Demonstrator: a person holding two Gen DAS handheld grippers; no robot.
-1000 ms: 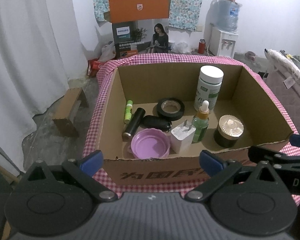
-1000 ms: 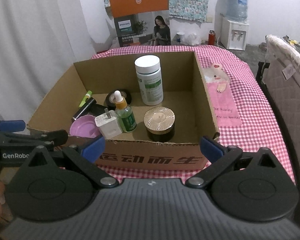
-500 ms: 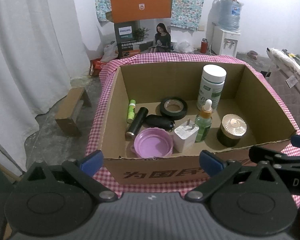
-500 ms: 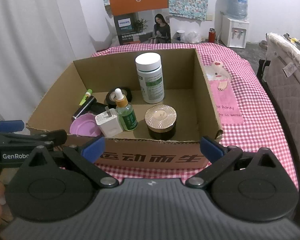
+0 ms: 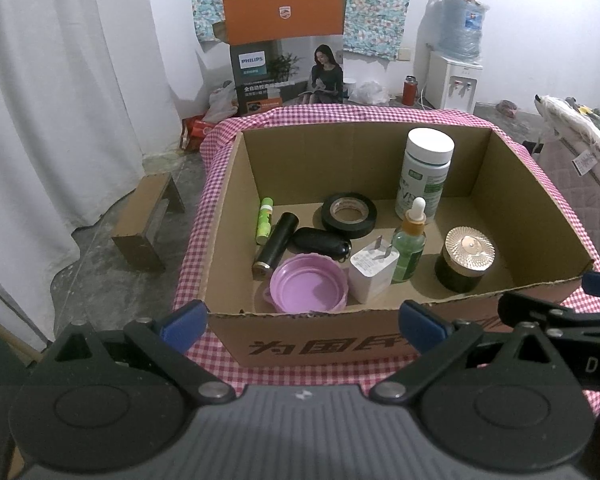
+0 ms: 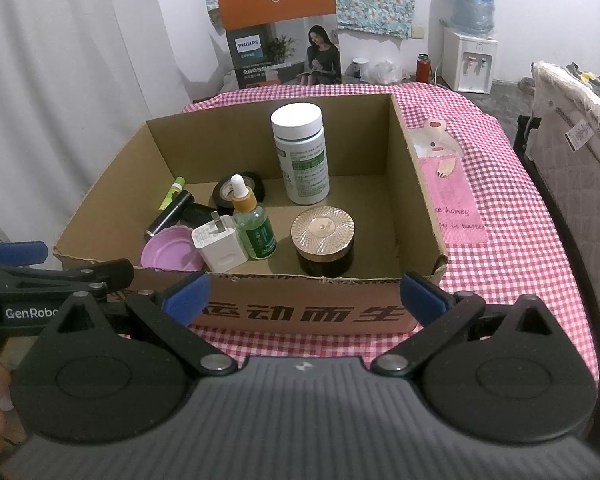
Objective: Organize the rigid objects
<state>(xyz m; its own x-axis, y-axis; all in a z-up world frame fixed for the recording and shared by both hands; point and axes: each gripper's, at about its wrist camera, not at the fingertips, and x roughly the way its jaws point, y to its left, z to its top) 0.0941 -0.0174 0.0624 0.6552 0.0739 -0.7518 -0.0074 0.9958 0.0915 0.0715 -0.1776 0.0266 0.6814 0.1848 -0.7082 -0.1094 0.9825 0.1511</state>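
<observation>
Left wrist view, frame centre: an open brown cardboard box (image 5: 380, 344) holds a white-capped bottle (image 5: 424, 176), green dropper bottle (image 5: 410, 248), gold-lidded jar (image 5: 466, 258), white charger (image 5: 372, 274), purple lid (image 5: 308, 290) and black tape (image 5: 350, 214). Both the left gripper (image 5: 300, 322) and right gripper (image 6: 304, 292) gape wide, empty, along the lower frame.

Dim, cool indoor light from overhead; soft shadows inside the box (image 5: 532, 184) ahead of the fingers. Sharp centre, fisheye bending and dark corners.
</observation>
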